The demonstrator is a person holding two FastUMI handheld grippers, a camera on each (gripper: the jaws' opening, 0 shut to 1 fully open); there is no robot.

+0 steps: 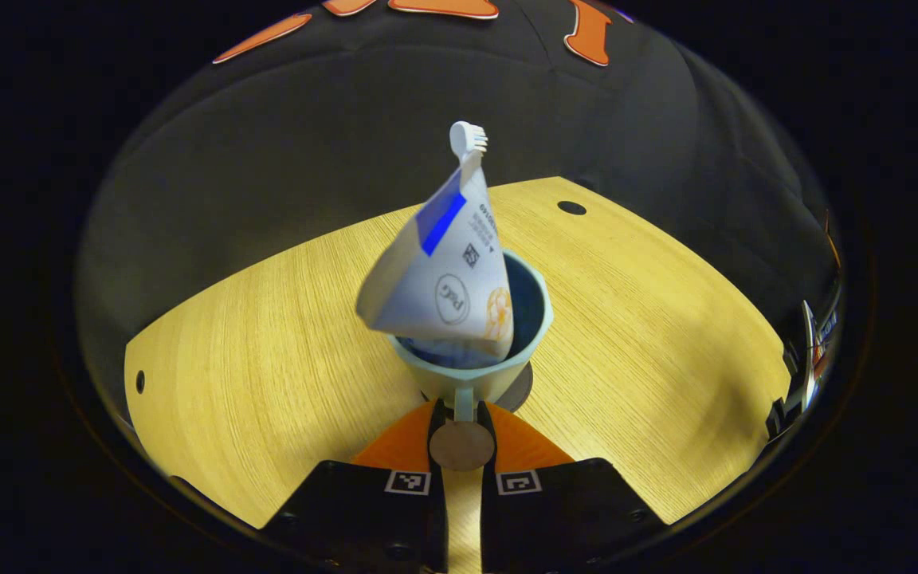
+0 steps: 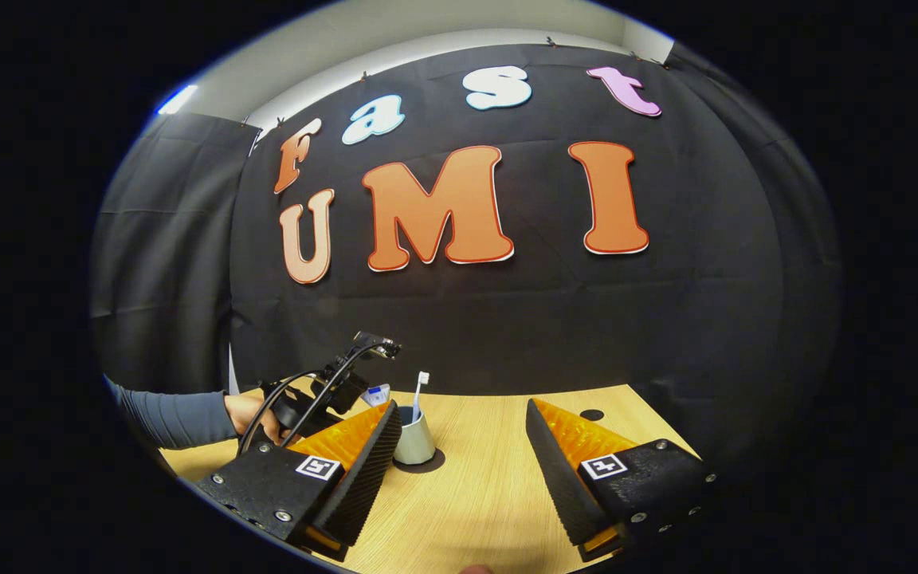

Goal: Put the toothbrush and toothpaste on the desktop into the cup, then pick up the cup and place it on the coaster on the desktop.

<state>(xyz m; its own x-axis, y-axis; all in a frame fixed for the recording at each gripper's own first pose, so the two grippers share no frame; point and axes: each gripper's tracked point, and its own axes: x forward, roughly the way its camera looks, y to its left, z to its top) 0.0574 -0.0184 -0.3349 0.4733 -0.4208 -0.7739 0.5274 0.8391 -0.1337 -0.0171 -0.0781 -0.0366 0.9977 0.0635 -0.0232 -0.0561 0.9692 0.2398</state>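
Left gripper (image 1: 463,414) pinching the cup's (image 1: 499,375) handle, cup standing on the coaster (image 1: 519,389) on the desk (image 1: 268,335). Toothpaste (image 1: 447,271) and toothbrush (image 1: 468,140) upright inside, leaning slightly, bristles topmost. Right gripper (image 2: 459,454) spread wide above the desk.

Pale green cup (image 1: 499,375), seemingly white toothbrush (image 1: 468,140)

We see left claw (image 1: 463,426) pinching cup (image 1: 484,375) handle; toothpaste (image 1: 443,271) and toothbrush (image 1: 468,140) stand inside; cup on coaster (image 1: 519,388), surface (image 1: 650,335).
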